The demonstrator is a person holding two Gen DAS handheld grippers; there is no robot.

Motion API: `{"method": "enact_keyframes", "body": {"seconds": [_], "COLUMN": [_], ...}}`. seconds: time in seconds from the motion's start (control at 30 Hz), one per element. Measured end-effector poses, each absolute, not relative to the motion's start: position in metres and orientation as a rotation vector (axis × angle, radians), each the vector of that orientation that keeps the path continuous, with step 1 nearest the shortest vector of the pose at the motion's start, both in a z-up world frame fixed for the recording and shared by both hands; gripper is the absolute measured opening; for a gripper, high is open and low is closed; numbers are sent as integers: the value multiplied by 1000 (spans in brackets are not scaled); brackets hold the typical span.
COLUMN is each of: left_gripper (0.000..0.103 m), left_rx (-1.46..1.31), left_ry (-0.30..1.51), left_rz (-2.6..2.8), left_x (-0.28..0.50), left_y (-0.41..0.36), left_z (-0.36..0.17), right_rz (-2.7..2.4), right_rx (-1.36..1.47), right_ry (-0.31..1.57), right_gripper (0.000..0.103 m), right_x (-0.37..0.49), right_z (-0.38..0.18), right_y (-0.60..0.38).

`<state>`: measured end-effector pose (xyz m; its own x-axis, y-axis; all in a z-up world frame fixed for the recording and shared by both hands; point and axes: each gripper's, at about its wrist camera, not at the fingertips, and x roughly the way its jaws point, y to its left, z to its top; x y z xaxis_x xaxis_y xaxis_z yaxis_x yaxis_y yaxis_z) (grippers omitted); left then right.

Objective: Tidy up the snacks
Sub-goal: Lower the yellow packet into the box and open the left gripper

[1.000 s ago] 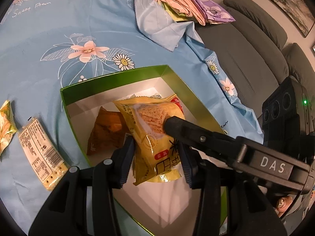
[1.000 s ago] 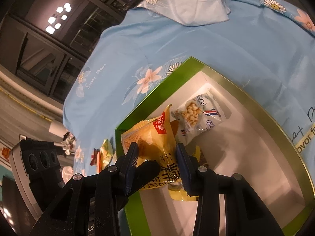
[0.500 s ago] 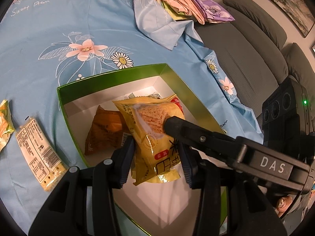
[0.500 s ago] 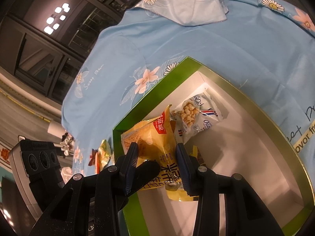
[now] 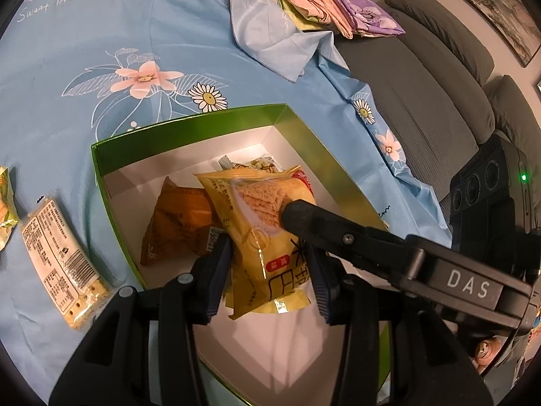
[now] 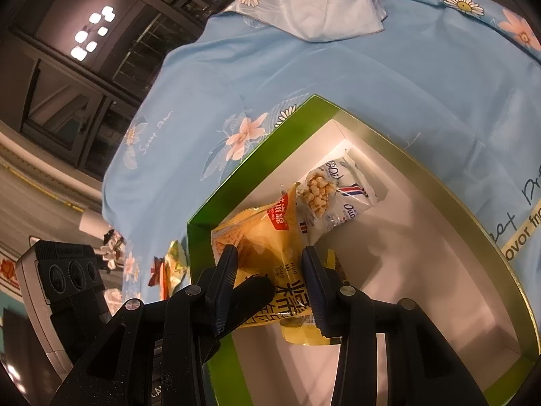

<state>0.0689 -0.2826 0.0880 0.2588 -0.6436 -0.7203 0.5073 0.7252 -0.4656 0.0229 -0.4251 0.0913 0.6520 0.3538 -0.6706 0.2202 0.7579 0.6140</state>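
A yellow snack packet [image 5: 267, 237] hangs over the open green box [image 5: 189, 135], held from both sides. My left gripper [image 5: 270, 270] is shut on its lower end. My right gripper [image 6: 270, 280] is shut on the same packet [image 6: 274, 237], and one of its fingers [image 5: 338, 226] crosses the left wrist view. An orange-brown packet [image 5: 179, 223] and a white packet of puffed balls [image 6: 334, 196] lie inside the box [image 6: 236, 182].
A white cracker packet [image 5: 61, 260] and a yellow-green packet [image 5: 5, 199] lie on the blue flowered cloth [image 5: 101, 34] left of the box. Folded cloths [image 5: 324, 3] lie at the far edge. A grey sofa [image 5: 432, 77] stands on the right.
Both grippers have shifted slightly over the box with the yellow packet. The grip on it is the same.
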Motion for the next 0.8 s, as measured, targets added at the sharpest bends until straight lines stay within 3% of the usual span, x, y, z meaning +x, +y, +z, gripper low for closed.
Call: {"method": "enact_keyframes", "body": {"seconds": [0.8], "left_gripper": [46], "left_rx": [-163], "left_ry": [1056], "left_rz": [-780], "left_x": [71], "left_y": [-283], "left_z": [87], "right_rz": [55], "right_rx": [738], "right_ry": [873], "right_gripper": [42], "right_x": [20], "right_z": [89], "right_y": [-428]}}
